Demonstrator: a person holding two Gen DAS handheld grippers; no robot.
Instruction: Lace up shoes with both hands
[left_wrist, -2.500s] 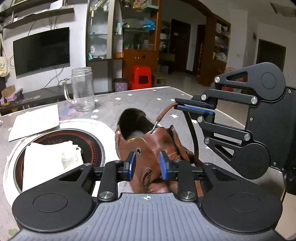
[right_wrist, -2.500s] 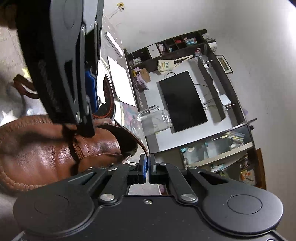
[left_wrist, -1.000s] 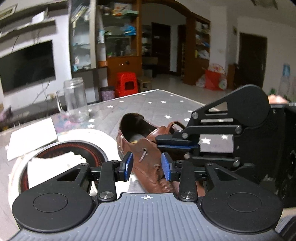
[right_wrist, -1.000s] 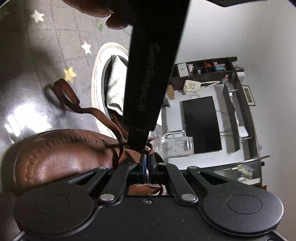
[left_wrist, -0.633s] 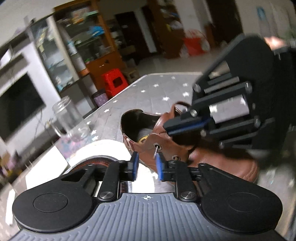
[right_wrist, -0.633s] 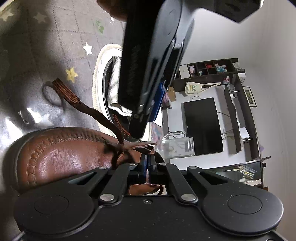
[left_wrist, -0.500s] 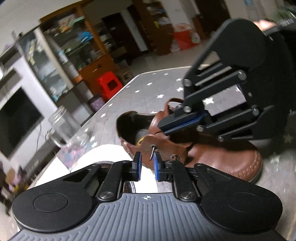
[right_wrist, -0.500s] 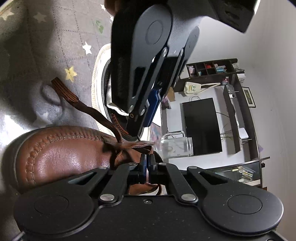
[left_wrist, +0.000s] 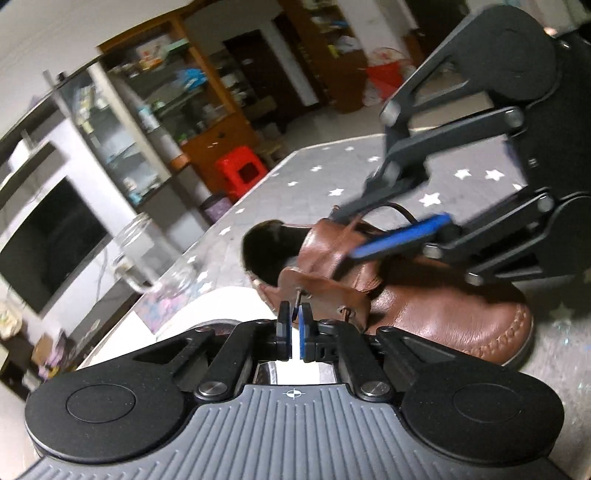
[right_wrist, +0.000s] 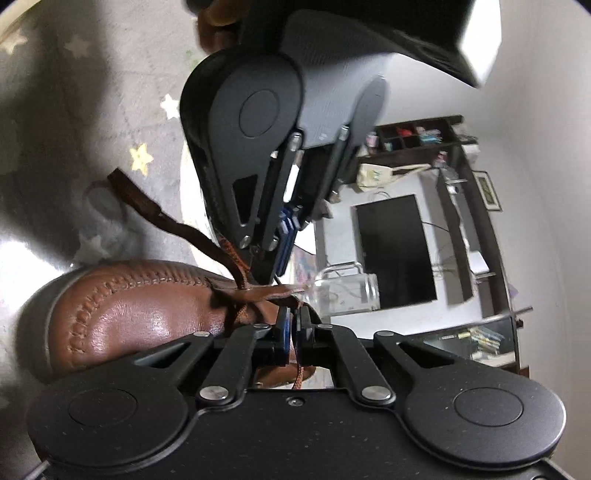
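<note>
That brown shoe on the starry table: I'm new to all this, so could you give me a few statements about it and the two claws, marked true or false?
1. The brown leather shoe lies on a grey tablecloth with star prints. True.
2. The left gripper stands wide open, with nothing between its pads. False: it is shut on the lace tip that pokes out of an eyelet.
3. A clear glass jar mug stands beyond the shoe. True.
4. The lace is white. False: the shoelace is brown.
5. The right gripper is far from the shoe. False: it is right at the shoe's lacing, its jaws opening with a stretch of lace between them.
</note>
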